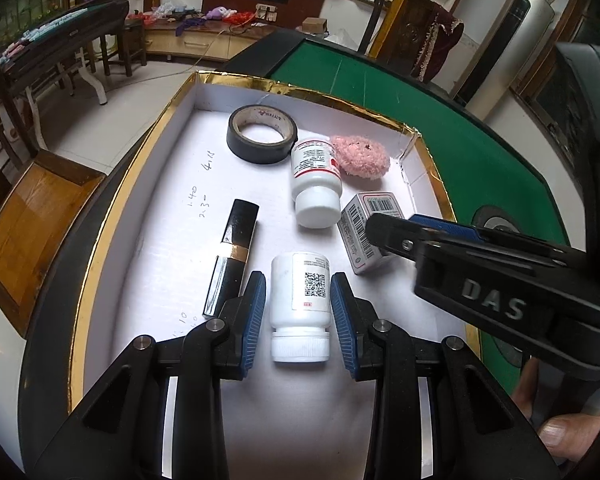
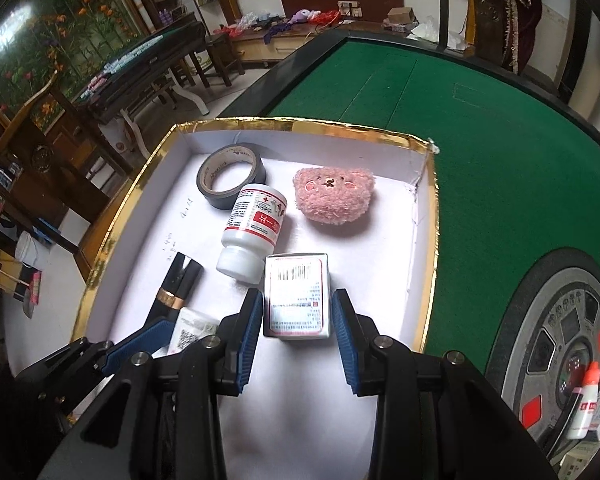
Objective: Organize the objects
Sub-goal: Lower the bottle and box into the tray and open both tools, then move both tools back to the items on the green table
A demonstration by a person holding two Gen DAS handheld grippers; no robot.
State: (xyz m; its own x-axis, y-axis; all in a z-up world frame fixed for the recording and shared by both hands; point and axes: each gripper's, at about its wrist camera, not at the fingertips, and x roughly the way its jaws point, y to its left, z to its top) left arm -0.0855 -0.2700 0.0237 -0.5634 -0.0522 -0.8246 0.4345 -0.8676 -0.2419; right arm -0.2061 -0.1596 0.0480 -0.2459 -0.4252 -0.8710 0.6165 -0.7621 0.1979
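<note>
Bottle [image 1: 300, 304], white, QR label, lying on its side on the white floor of the tray [image 1: 100, 240], lower centre of the left wrist view. Long axis runs straight up the frame, in line with the left gripper [image 1: 299, 320]; cap toward the camera, base away. The 2 blue pads flank the body and neck, close on each side; a thin gap seems to remain on both, so I judge the jaws part-open around it, not yet pressing.

Box [image 2: 297, 295], small, white, barcode panel up, lower centre of the right wrist view. Long axis also up the frame, between the pads of the right gripper [image 2: 297, 322]. The left pad looks to touch the box edge, the right stands just off; contact cannot be confirmed, so no grip is counted.

Each tool is nearer its own item: bottle to the left, box to the right, both straddled squarely, so closing needs no turn of the wrist.

Neighbours, outward:
- lipstick [image 1: 232, 256], black with gold band, just left of the bottle, roughly parallel.
- second bottle [image 1: 316, 180], red-and-white label, centre, cap toward the box.
- tape roll [image 1: 260, 134], black, upper centre.
- plush toy [image 1: 362, 156], pink, upper right of tray.

Tray, gold-rimmed, sits on the green table [image 1: 380, 68].
</note>
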